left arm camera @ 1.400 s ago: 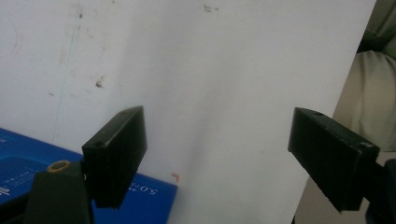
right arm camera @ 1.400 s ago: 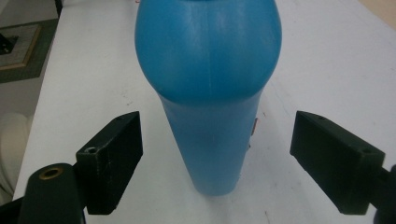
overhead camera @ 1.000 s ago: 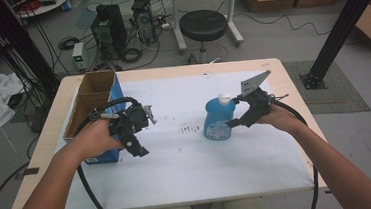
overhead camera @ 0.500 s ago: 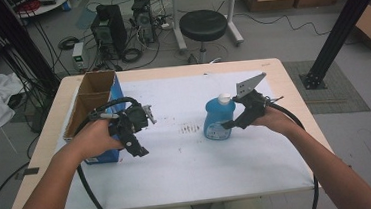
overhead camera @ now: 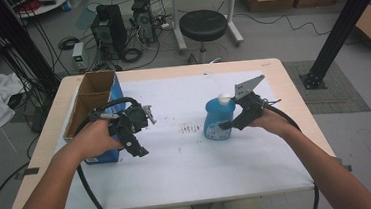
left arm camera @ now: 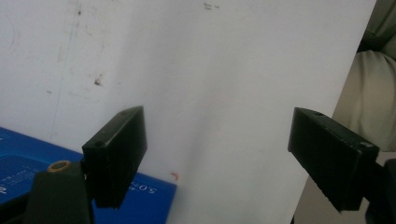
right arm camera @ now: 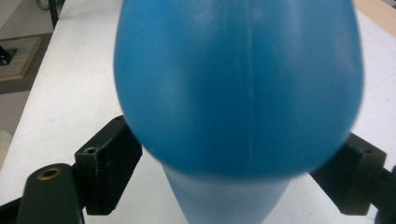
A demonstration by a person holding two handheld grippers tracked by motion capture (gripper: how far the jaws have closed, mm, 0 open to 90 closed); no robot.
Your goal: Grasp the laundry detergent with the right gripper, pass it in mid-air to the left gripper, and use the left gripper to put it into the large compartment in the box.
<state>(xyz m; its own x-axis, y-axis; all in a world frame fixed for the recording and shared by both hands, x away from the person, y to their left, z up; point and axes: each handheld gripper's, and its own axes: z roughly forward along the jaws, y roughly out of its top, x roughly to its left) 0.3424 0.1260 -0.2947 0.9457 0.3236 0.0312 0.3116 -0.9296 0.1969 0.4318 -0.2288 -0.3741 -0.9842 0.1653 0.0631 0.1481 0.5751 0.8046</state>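
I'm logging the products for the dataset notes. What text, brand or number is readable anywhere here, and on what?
"S.0" or "5.0" is about all that shows, in white print on the blue box in the left gripper view; the rest is blurred.
Bottle: a label patch in the high view, too small to read; no print in the right gripper view.
Marks on the table sheet: smudges, not words.

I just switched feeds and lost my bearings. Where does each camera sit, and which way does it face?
High view: above the person's side, facing forward and down on the white-covered table; both forearms enter from below.
Left gripper view: on the left hand-held gripper, looking at bare cover and a blue cardboard box.
Right gripper view: on the right hand-held gripper, jaws flanking the blue plastic bottle.
The high and right gripper views share the bottle.
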